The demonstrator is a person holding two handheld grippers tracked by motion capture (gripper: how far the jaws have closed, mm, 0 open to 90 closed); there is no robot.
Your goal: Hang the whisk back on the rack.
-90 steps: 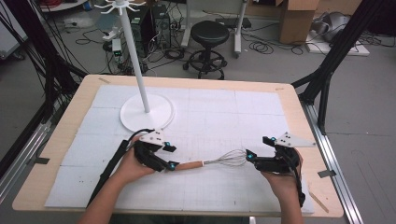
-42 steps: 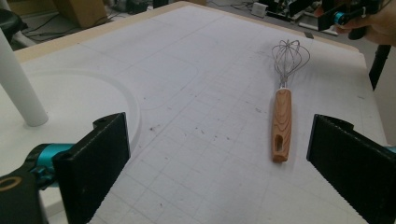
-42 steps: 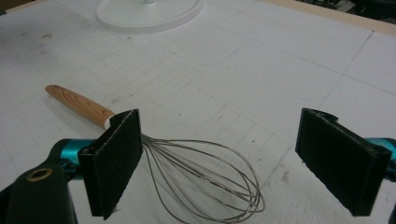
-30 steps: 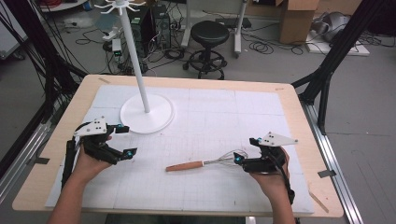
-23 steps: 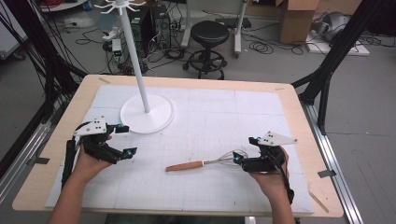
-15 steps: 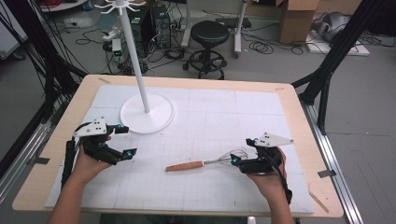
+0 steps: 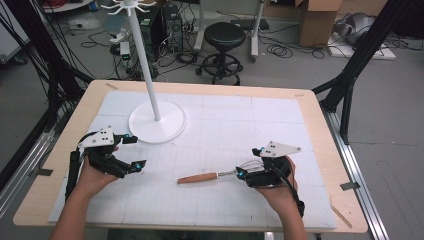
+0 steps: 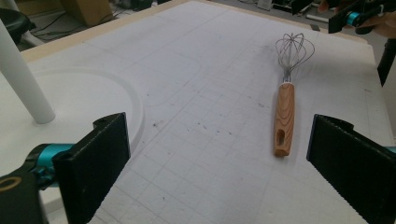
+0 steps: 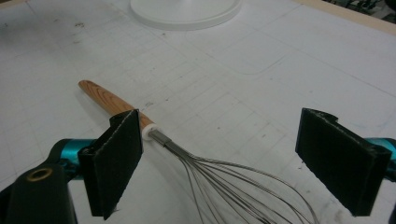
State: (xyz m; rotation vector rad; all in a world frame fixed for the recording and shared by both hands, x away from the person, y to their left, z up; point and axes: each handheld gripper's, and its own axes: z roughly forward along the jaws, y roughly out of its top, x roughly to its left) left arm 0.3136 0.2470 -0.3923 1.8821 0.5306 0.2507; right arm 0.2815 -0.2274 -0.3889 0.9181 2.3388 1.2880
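whisk [image 7: 220, 174] flat on the surface [image 7: 210, 130], wooden handle toward left | right gripper [image 7: 250, 164] fingers wide, straddling the wire head, apparently not touching | left gripper [image 7: 134, 151] fingers wide, well apart from whisk, near white stand base [image 7: 157, 122]

1. The whisk [image 9: 187, 154] is showing a brown wood-grain handle, white collar and silver wires between black fingers [image 9: 116, 163].
2. The mat [image 7: 225, 130] is showing white with faint grey grid lines.
3. The stand [image 7: 157, 122] is showing plain white.
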